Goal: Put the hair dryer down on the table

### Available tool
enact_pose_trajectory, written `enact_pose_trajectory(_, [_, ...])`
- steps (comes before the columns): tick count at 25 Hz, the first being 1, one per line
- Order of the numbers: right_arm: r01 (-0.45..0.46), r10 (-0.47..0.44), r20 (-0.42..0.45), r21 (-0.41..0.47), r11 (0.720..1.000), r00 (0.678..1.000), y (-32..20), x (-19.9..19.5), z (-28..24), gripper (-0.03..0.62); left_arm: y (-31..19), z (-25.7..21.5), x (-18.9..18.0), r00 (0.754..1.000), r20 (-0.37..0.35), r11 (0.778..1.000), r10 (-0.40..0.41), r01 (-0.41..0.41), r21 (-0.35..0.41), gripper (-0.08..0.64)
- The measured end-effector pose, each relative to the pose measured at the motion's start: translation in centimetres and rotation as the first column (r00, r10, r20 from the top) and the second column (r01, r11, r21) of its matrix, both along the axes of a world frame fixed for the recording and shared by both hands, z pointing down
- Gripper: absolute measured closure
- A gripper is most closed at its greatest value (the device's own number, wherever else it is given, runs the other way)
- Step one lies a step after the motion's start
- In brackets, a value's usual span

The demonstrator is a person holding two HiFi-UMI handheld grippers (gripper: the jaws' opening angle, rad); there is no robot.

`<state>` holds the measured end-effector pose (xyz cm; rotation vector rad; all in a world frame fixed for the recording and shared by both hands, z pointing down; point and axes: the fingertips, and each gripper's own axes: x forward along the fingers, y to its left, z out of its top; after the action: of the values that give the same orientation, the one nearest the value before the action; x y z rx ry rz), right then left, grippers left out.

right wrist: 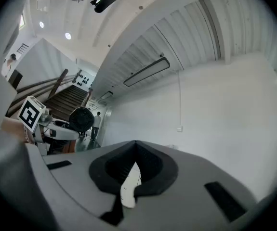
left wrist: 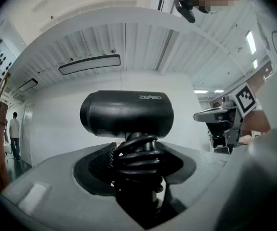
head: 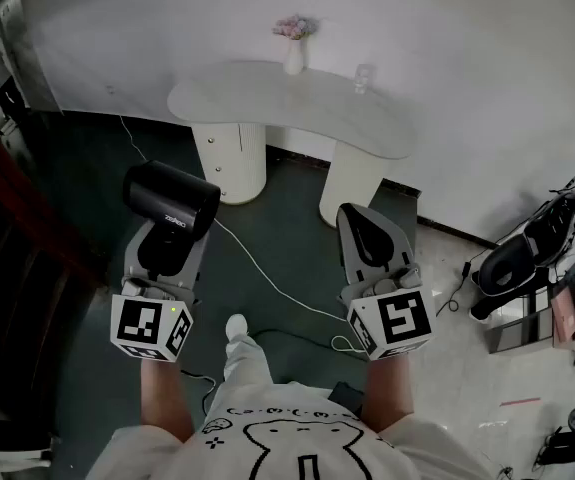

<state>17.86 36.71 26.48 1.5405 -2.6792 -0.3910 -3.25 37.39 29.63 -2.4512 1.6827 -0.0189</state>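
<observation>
The hair dryer has its handle mostly hidden under its coiled cord and between the left gripper's clamping jaws, held level, short of the table and well apart from it, while the right gripper, likewise short of the table, is closed and empty.

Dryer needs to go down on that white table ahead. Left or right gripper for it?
Left. The left gripper clamps the hair dryer by its cord-wrapped handle, with the table ahead of it. The right gripper is shut and empty.
</observation>
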Motion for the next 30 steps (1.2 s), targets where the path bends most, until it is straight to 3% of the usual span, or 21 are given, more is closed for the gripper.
enact_pose_trajectory(7, [0.013,-0.013,-0.004,-0.005,1.0,1.0,-1.3,-1.7,1.1,0.592,-1.3,0.9,-1.4,1.0,-0.005,1.0,0.013,-0.013,0.017,0.31])
enact_pose_trajectory(11, [0.014,-0.014,0.005,-0.026,1.0,1.0,-5.7,-4.2,1.9,0.592,-5.6,2.0,-3.7,0.999,-0.023,1.0,0.023,-0.023,0.011,0.31])
enact_pose_trajectory(16, [0.03,-0.029,0.034,-0.028,0.999,0.999,-7.1,-5.6,2.0,0.592,-6.4,2.7,-5.7,0.999,-0.038,1.0,0.007,-0.006,0.017,0.31])
enact_pose_trajectory(20, [0.04,-0.038,0.041,-0.051,0.998,0.998,-12.5,-7.7,1.2,0.592,-11.5,1.6,-7.9,0.999,-0.05,1.0,-0.006,0.006,0.01,0.31])
enact_pose_trajectory(24, [0.069,-0.068,0.032,-0.043,0.997,0.997,-11.0,-7.9,0.6,0.592,-9.5,0.2,-7.5,0.999,-0.04,0.999,-0.024,0.026,0.037,0.31])
enact_pose_trajectory(30, [0.036,-0.036,0.009,-0.021,0.999,0.999,-14.5,-14.0,2.5,0.592,-13.5,1.7,-13.4,0.999,-0.05,0.998,0.008,-0.004,0.068,0.31])
